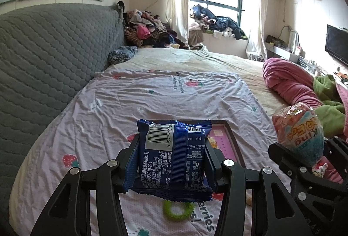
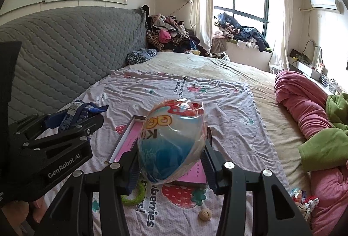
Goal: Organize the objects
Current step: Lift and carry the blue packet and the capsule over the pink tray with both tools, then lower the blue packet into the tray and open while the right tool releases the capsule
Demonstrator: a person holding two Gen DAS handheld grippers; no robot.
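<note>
My left gripper (image 1: pixel 173 154) is shut on a blue snack packet (image 1: pixel 171 157) with a barcode label, held above the bed. My right gripper (image 2: pixel 173 156) is shut on an egg-shaped toy pack (image 2: pixel 171 142) wrapped in clear plastic, blue below and pink and orange on top. Both hover over a dark-framed tray with a pink inside (image 2: pixel 128 144), lying on the strawberry-print sheet (image 2: pixel 228 127). The same tray (image 1: pixel 221 136) shows behind the packet in the left wrist view, and the egg pack (image 1: pixel 298 127) appears at right there. In the right wrist view the left gripper (image 2: pixel 74 120) sits at left.
A green ring (image 2: pixel 136 194) and a small round tan cookie (image 2: pixel 205 214) lie on the sheet near the tray. Small toys (image 2: pixel 304 199) rest by the pink blanket (image 2: pixel 304 109) and green blanket (image 2: pixel 326 144) at right. A grey padded headboard (image 2: pixel 65 57) runs along the left.
</note>
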